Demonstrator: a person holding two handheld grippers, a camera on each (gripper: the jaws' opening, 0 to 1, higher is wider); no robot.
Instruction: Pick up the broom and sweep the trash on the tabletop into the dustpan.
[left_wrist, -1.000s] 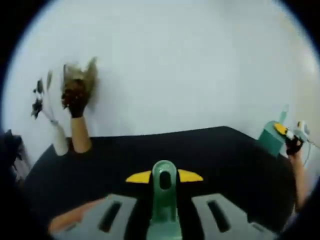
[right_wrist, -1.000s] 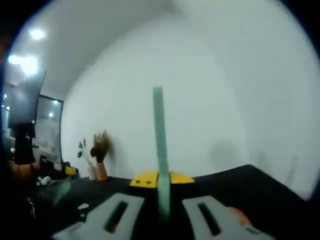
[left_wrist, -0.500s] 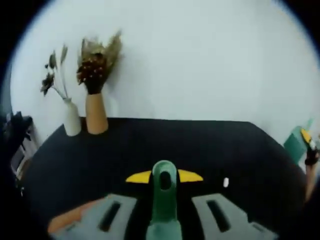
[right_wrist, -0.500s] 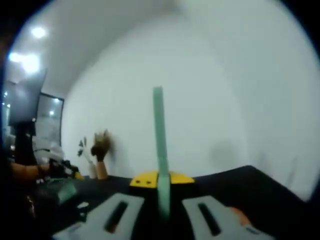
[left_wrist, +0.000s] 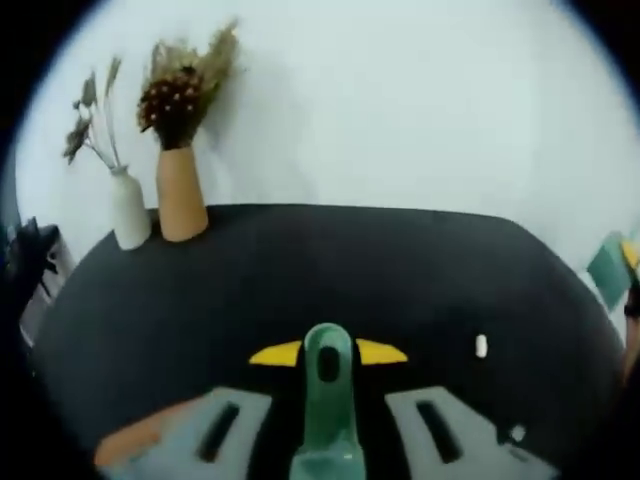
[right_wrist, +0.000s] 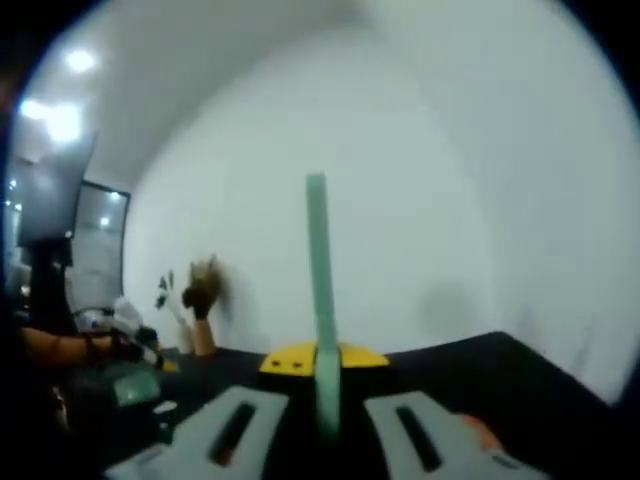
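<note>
My left gripper (left_wrist: 328, 372) is shut on the green dustpan handle (left_wrist: 328, 410), which has a hole near its tip and points out over the black table (left_wrist: 300, 270). A small white scrap of trash (left_wrist: 480, 346) lies on the table to the right, and another scrap (left_wrist: 517, 433) lies nearer by. My right gripper (right_wrist: 322, 378) is shut on the thin green broom handle (right_wrist: 318, 260), which stands upright. At the left of the right gripper view the pale green dustpan (right_wrist: 137, 384) hangs over the table, with a person's arm (right_wrist: 55, 348) behind it. A green part of the broom (left_wrist: 610, 268) shows at the right edge of the left gripper view.
A white vase with dried stems (left_wrist: 124, 205) and a tan vase with dried flowers (left_wrist: 180, 195) stand at the table's far left corner against a white wall. The same vases (right_wrist: 200, 335) appear small and far off in the right gripper view. Dark windows (right_wrist: 60, 230) are at the left.
The left gripper view has tilted down, so more tabletop and the white scraps show. In the right gripper view the dustpan and arm have come in from the left. The broom handle stays put.
</note>
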